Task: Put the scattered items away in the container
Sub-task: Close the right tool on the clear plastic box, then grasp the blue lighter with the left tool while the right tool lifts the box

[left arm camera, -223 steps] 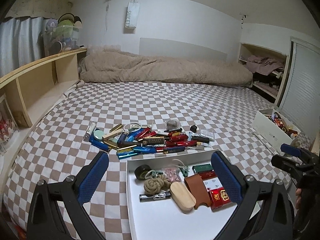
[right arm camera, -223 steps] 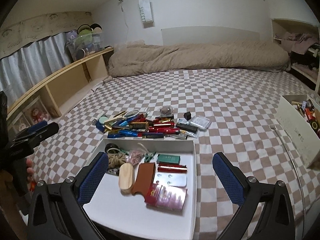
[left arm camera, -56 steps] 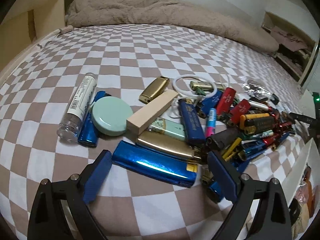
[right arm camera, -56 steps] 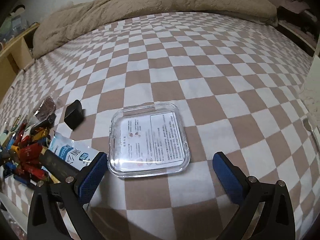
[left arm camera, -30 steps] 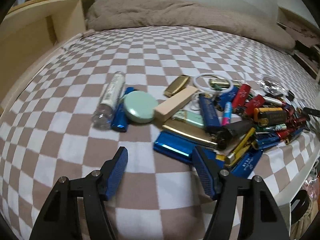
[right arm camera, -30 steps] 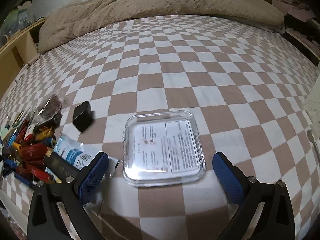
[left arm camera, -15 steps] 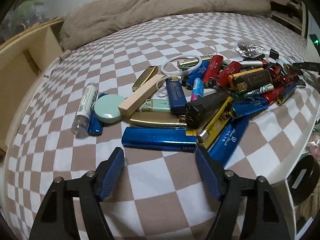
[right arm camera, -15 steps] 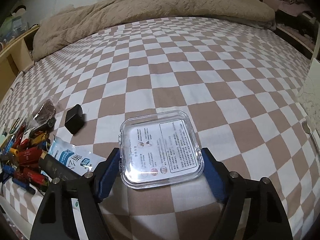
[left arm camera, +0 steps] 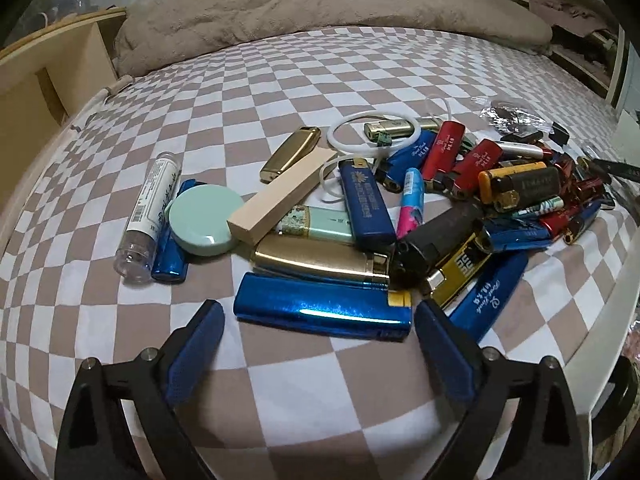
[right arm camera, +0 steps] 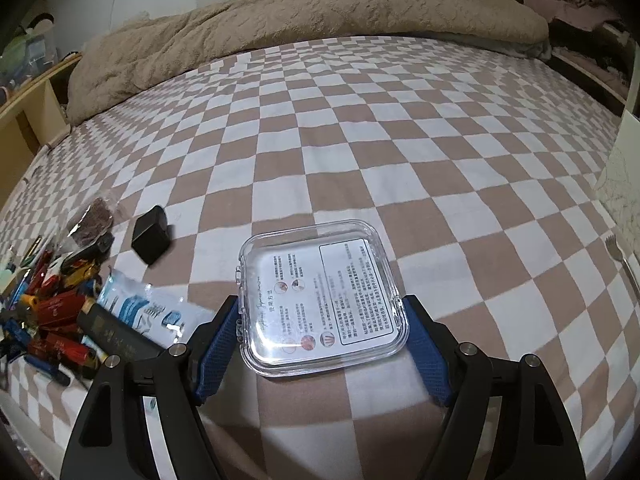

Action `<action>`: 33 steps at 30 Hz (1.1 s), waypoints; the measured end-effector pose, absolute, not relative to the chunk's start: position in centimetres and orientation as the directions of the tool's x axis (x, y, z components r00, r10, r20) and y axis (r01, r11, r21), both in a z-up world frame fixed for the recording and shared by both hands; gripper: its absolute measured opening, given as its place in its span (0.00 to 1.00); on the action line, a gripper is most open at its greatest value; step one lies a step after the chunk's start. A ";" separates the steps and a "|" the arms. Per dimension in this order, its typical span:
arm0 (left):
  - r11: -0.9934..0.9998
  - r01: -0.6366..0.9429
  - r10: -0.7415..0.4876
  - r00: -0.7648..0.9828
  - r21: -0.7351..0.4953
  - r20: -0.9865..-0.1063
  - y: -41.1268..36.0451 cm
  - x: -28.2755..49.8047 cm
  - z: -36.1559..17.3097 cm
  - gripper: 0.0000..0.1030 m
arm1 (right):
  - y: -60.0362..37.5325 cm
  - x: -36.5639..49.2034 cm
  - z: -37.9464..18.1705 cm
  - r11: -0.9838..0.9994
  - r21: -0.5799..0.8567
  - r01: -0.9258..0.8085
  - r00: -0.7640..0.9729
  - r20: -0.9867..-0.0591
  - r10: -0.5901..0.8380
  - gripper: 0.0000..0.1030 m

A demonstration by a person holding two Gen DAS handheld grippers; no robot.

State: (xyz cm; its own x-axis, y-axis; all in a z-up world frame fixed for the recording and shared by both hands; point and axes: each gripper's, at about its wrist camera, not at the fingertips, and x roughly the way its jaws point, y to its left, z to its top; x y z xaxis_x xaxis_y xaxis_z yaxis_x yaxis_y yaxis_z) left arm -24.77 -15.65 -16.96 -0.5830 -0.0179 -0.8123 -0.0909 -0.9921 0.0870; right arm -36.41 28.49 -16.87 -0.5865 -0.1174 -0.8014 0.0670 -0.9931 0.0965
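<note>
Two grippers work over a checkered bedspread point(right arm camera: 360, 152). The right gripper point(right arm camera: 320, 344) has its blue pads pressed against the left and right sides of a clear square plastic case point(right arm camera: 322, 300), which lies flat on the bedspread with a printed label showing through its lid; what it holds besides that cannot be told. Just left of the case lie a blue-and-white sachet point(right arm camera: 140, 310), a small black box point(right arm camera: 151, 234) and a crinkled clear packet point(right arm camera: 96, 214).

The left gripper point(left arm camera: 318, 344) hangs with its jaws wide apart and holds nothing; its pads flank the near end of a shiny blue lighter point(left arm camera: 320, 306), which lies crosswise at the near edge of the lighter pile point(left arm camera: 440, 208). Touching that lighter from behind is a gold lighter point(left arm camera: 320, 258). To the left of the pile, a mint round compact point(left arm camera: 206, 220) sits between a clear tube point(left arm camera: 150, 216) and a wooden block point(left arm camera: 282, 196); a white ring point(left arm camera: 374, 136) lies at the far side.

The white container point(left arm camera: 600, 320) shows only its rim at the right edge of the left wrist view, beside the pile; its contents are mostly out of sight.
</note>
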 end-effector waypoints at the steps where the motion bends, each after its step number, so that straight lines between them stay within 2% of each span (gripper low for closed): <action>1: -0.992 -0.090 -0.018 -0.585 0.087 -0.811 -15.7 -24.6 -17.0 0.94 | 28.5 -36.1 -16.8 -0.993 0.094 0.073 -0.583 -0.803 -0.119 0.77; 7: -0.995 -0.087 0.005 -0.585 0.057 -0.811 -16.0 -25.1 -17.2 0.94 | 28.3 -34.2 -16.6 -0.992 0.062 0.111 -0.564 -0.818 -0.115 0.77; 10: -0.992 -0.106 0.010 -0.589 0.065 -0.808 -15.4 -24.8 -16.9 0.83 | 28.3 -33.4 -16.5 -0.992 0.048 0.121 -0.558 -0.823 -0.108 0.77; 24: -0.991 -0.057 -0.062 -0.599 0.119 -0.798 -14.3 -23.0 -16.2 0.83 | 28.1 -30.6 -16.2 -0.991 0.018 0.134 -0.543 -0.835 -0.089 0.77; 33: -0.996 0.056 -0.086 -0.598 0.066 -0.797 -15.9 -21.8 -15.5 0.83 | 28.5 -29.0 -16.0 -0.992 0.044 0.122 -0.531 -0.841 -0.102 0.77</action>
State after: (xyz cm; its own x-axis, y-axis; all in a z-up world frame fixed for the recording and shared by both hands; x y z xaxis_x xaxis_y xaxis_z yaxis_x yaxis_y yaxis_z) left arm -21.79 -15.86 -15.49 -0.5982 -0.0864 -0.7967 0.0557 -0.9963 0.0662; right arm -29.02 28.52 -15.98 -0.5308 -0.1023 -0.8413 0.1218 -0.9916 0.0437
